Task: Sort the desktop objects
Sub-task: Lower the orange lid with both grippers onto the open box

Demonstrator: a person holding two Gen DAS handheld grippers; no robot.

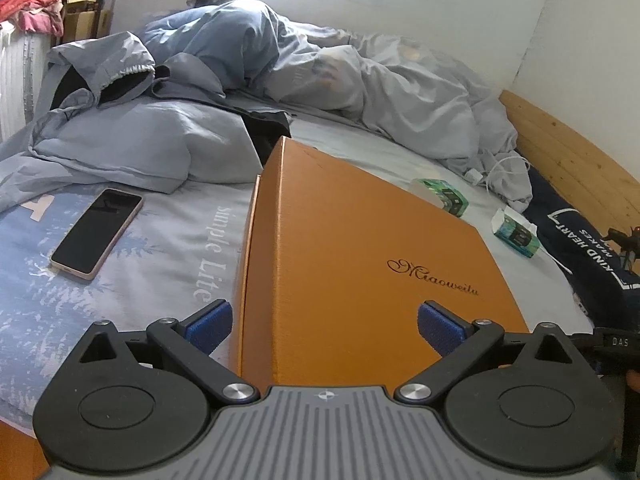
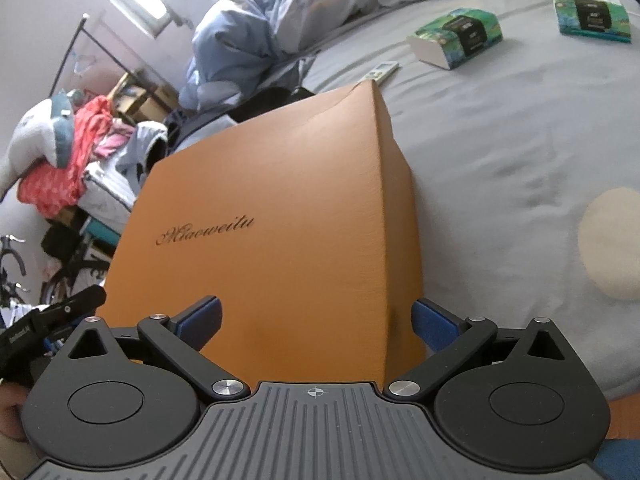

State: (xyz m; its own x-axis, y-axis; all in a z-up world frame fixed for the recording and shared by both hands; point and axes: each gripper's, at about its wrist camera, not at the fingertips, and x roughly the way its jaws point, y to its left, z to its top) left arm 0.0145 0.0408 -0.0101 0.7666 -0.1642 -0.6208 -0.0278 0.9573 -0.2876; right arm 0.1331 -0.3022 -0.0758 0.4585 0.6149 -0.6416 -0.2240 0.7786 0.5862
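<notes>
An orange box (image 1: pixel 352 256) with script lettering lies on the bed, lid shut; it also shows in the right wrist view (image 2: pixel 280 216). My left gripper (image 1: pixel 324 326) is open, its jaws wide apart astride the box's near left edge, one blue pad on each side. My right gripper (image 2: pixel 316 322) is open too, its jaws astride the box's near right edge. A pink-cased phone (image 1: pixel 96 234) lies screen up left of the box. Two green tissue packs (image 1: pixel 444 196) (image 1: pixel 516 234) lie beyond the box, also in the right wrist view (image 2: pixel 456 38) (image 2: pixel 592 16). A white remote (image 2: pixel 380 71) lies behind the box.
A rumpled grey-blue duvet and jacket (image 1: pixel 168 92) cover the far side of the bed. A wooden bed frame (image 1: pixel 568 152) runs along the wall. A dark printed cloth (image 1: pixel 592 248) lies at the right. A clothes pile with a plush shark (image 2: pixel 52 140) stands beside the bed.
</notes>
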